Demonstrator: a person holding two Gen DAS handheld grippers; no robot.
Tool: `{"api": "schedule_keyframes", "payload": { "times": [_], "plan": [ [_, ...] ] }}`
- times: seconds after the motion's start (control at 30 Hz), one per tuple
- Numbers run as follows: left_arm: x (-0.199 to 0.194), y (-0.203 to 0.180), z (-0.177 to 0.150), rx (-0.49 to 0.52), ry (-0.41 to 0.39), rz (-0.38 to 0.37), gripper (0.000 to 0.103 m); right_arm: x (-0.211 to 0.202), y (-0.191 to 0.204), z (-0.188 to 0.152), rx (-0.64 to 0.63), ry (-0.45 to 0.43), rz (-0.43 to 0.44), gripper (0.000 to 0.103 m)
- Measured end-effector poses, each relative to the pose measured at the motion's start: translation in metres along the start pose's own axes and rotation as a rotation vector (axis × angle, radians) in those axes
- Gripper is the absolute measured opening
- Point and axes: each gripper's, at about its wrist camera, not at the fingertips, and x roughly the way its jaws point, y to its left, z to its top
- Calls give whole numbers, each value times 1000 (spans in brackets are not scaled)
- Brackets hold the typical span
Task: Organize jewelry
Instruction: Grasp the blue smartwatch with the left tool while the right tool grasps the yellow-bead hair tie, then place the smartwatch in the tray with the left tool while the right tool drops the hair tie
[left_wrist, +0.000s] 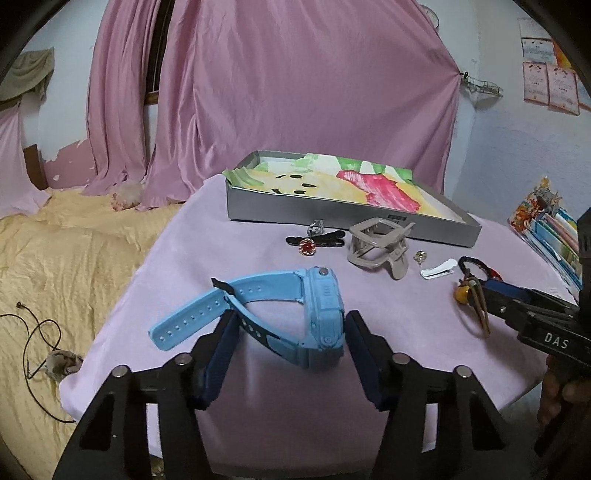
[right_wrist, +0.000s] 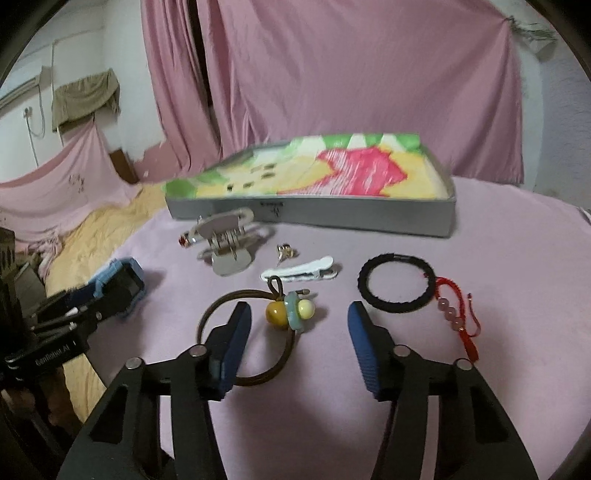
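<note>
Left gripper (left_wrist: 291, 325) fingers spread wide around blue watch (left_wrist: 295, 314); right gripper (right_wrist: 299, 321) fingers wide apart, empty, over hair tie (right_wrist: 258, 332)

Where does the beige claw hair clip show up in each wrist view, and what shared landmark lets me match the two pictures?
Left wrist: the beige claw clip sits right of centre, just in front of the grey tray.
Right wrist: the same clip lies left of centre, again in front of the tray.
Shared landmark: the white hair clip, to the claw clip's right in both.
</note>
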Motion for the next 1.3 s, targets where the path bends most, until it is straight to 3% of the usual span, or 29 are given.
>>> {"api": "schedule_keyframes", "payload": {
  "times": [0.17, 0.23, 0.27, 0.37, 0.6, 0.93, 1.17, 1.3],
  "plan": [
    [3, 1, 4, -2, 22, -9, 47, 15, 8, 8, -42, 63, 12, 38],
    [3, 0, 4, -2, 26, -18, 40, 14, 10, 9, -68, 77, 7, 28],
    [3, 0, 4, -4, 28, -37, 32, 14, 11, 10, -84, 84, 6, 26],
    [2, -4, 5, 8, 29, -43, 24, 10, 10, 10, -103, 88, 15, 26],
    [-1, -4, 9, -12, -5, -65, 21, -8, 10, 7, -97, -4, 66, 26],
    [5, -4, 70, -29, -115, -123, 21, -13, -3, 67, -35, -128, 74, 26],
    [46, -4, 115, 5, -77, -122, 21, 31, -13, 111, 43, -119, 84, 26],
    [77, 0, 140, -21, -9, -154, 21, 60, -12, 127, 55, -67, 65, 26]
  ]
}}
